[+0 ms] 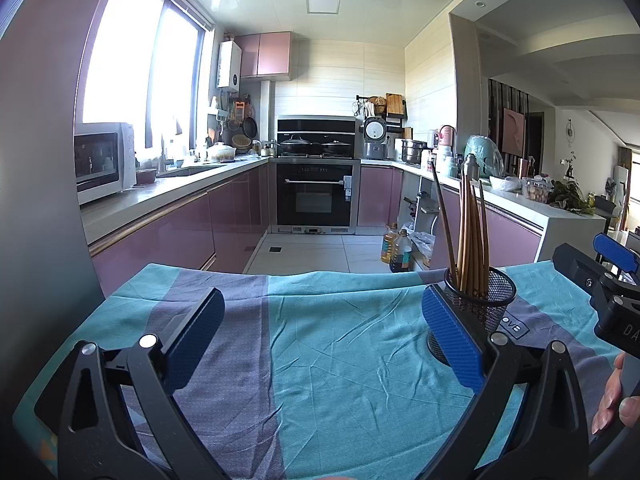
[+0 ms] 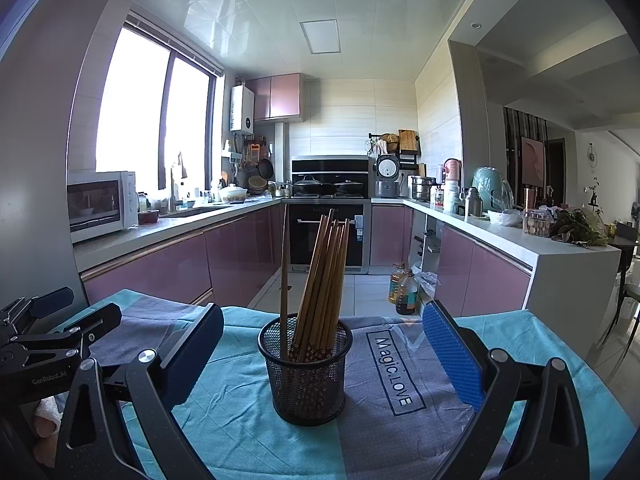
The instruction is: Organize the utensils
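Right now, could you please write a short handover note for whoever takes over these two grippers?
Left gripper: open, empty, over the cloth.
Right gripper: open, empty, its fingers on either side of the black wire-mesh cup without touching it.
The brown wooden chopsticks stand bundled in that cup on the teal and grey tablecloth.
Done: chopsticks appear collected.
Left: no loose utensils visible; check outside the views.

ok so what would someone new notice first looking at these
The black mesh cup stuffed with brown chopsticks, standing upright mid-table on the teal and grey cloth straight ahead of the open right gripper. The open left gripper faces bare cloth, with the cup off to its right. Behind lies a kitchen with mauve cabinets.
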Tool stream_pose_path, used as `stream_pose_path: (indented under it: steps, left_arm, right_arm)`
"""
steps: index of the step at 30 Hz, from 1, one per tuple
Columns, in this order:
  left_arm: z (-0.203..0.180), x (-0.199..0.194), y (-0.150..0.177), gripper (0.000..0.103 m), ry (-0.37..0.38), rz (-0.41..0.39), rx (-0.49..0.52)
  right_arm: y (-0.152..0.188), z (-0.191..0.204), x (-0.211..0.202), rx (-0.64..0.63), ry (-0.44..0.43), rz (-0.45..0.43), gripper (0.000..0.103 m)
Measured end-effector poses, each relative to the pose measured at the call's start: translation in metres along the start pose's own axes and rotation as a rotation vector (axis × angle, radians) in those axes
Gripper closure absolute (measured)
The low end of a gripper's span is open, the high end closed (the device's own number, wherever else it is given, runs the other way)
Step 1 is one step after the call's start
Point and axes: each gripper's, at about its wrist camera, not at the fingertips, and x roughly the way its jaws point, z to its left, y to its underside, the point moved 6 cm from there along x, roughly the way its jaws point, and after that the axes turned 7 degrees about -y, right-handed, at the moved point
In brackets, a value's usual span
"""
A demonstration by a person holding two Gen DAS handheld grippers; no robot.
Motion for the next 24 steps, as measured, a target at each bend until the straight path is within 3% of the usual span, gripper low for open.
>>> stream_pose_path:
  steps: [24]
  left_arm:
    - [-0.0006,0.0001,-0.0004,0.006,-0.001,0.0,0.002]
  right_arm:
    - [-0.0002,-0.0003,0.002,0.003,-0.003,0.001,0.007]
